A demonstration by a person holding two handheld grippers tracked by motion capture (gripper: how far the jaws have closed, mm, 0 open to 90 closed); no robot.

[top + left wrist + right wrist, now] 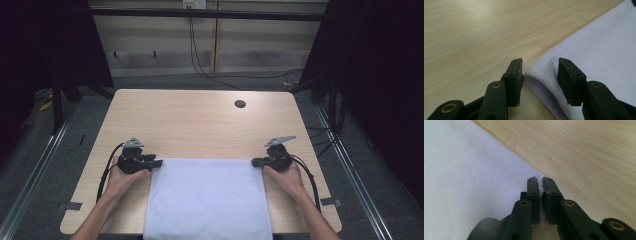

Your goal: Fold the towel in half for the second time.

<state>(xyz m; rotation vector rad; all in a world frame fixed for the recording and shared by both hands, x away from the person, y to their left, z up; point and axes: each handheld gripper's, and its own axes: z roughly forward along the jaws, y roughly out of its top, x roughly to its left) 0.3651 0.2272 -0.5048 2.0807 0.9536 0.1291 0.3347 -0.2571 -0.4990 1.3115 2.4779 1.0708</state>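
While the right gripper (541, 195) pinches the white cloth (207, 197), no writing is legible.

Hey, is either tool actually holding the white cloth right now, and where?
The right tool is shut on the white cloth at its far right corner. The left tool straddles the far left corner, open.

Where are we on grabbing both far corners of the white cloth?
Done: right claw is shut on the white cloth at its far right corner. In hand: left claw straddles the far left corner, open. Left: closing it; the cloth lies flat, unlifted.
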